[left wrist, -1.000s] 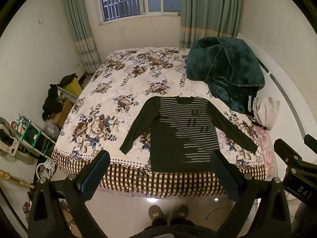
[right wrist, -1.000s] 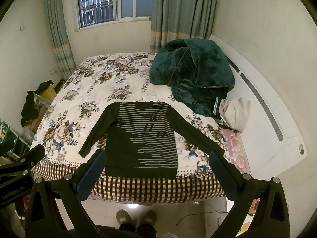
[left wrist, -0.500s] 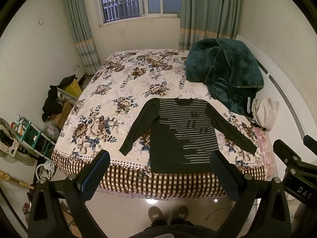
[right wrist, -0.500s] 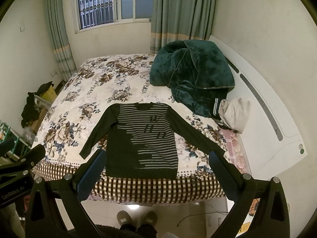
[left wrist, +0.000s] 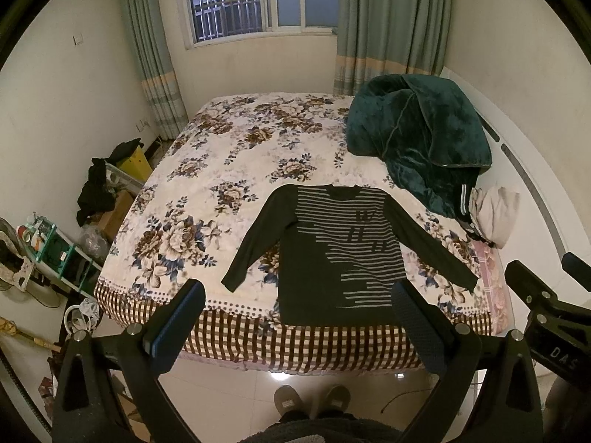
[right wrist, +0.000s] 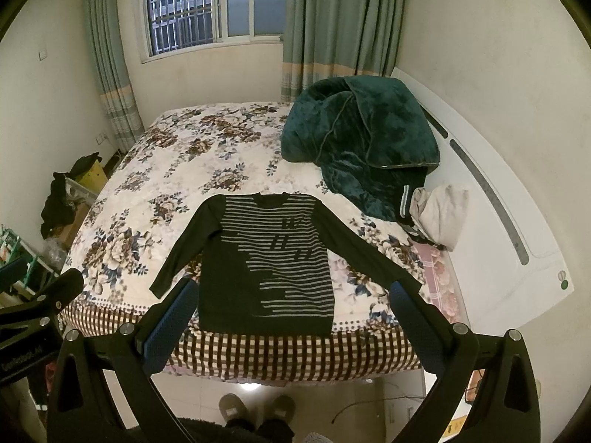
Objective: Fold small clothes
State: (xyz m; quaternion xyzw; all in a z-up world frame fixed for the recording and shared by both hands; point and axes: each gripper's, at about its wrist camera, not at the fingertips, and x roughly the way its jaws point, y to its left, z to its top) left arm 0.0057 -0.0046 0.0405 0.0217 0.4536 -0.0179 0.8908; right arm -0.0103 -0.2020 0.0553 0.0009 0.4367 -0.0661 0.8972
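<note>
A dark long-sleeved sweater with grey stripes [left wrist: 332, 254] lies flat, front up, sleeves spread, at the near edge of a floral bed [left wrist: 229, 170]; its hem reaches the checked border. It also shows in the right wrist view [right wrist: 266, 262]. My left gripper [left wrist: 299, 317] is open and empty, held high above the floor in front of the bed, well short of the sweater. My right gripper [right wrist: 291, 317] is open and empty, at a like height beside it. Each gripper's body shows at the other view's edge.
A dark green blanket [left wrist: 417, 140] is heaped at the bed's far right, with a pale garment [left wrist: 495, 214] beside it against the white headboard [right wrist: 491, 199]. Shelves and clutter [left wrist: 55, 243] stand left of the bed. My slippered feet [left wrist: 314, 402] are on the tiled floor.
Both views have shifted slightly; the sweater sits a little lower and farther in frame. The sweater itself has not moved and both grippers stay open.
</note>
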